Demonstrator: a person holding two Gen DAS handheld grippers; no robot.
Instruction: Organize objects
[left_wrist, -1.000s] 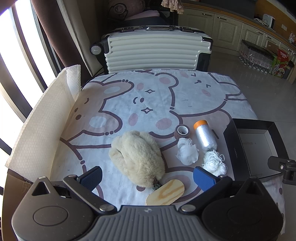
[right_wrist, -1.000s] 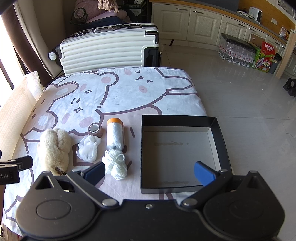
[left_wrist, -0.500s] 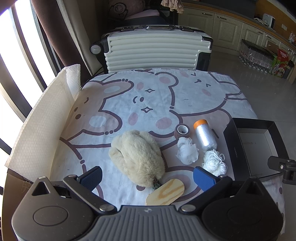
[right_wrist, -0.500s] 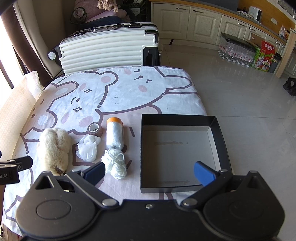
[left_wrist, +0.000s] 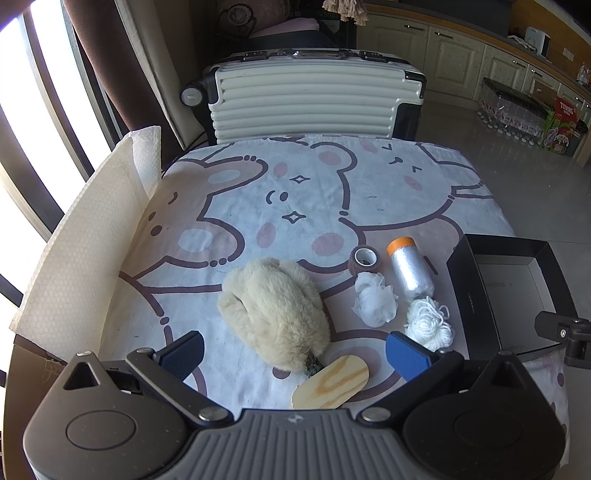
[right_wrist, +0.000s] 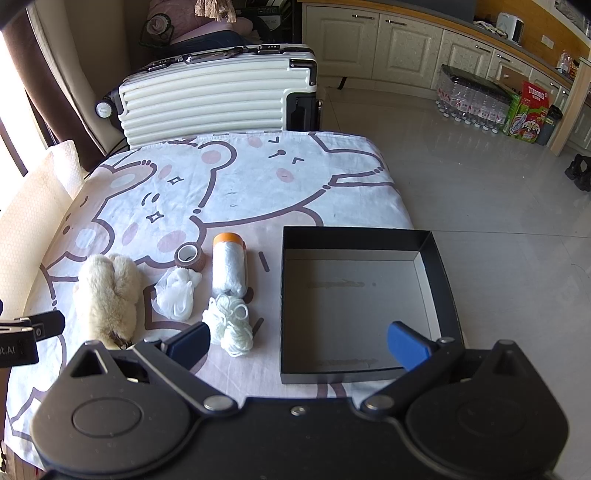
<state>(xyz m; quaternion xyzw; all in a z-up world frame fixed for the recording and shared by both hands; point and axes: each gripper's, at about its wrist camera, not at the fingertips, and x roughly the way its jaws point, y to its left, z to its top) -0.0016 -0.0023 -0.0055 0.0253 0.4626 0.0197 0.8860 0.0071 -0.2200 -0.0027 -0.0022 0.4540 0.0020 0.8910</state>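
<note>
On the bench, under a cartoon-bear cloth (left_wrist: 303, 192), the things lie in a loose row running from nine o'clock to three o'clock in the right wrist view. Farthest toward nine o'clock is a cream fluffy brush (right_wrist: 107, 295), its wooden handle (left_wrist: 332, 382) showing in the left wrist view at about six o'clock of the fur. Next comes a white mesh puff (right_wrist: 177, 291), with a brown tape roll (right_wrist: 190, 256) just beside it at twelve o'clock. Then a silvery spool with an orange cap (right_wrist: 229, 266) lies on its side, cap pointing to twelve o'clock, and a bundle of white string (right_wrist: 231, 325) touches its near end at six o'clock. Toward three o'clock sits an open black box (right_wrist: 439, 266), apart from the spool, with nothing visible inside it.

Left gripper (left_wrist: 293, 350) hovers above the brush handle, jaws spread wide and holding nothing. Right gripper (right_wrist: 297, 343) hovers over the near edge of the box, jaws likewise wide apart and empty. At twelve o'clock beyond the bench stands a ribbed white suitcase (right_wrist: 218, 103).
</note>
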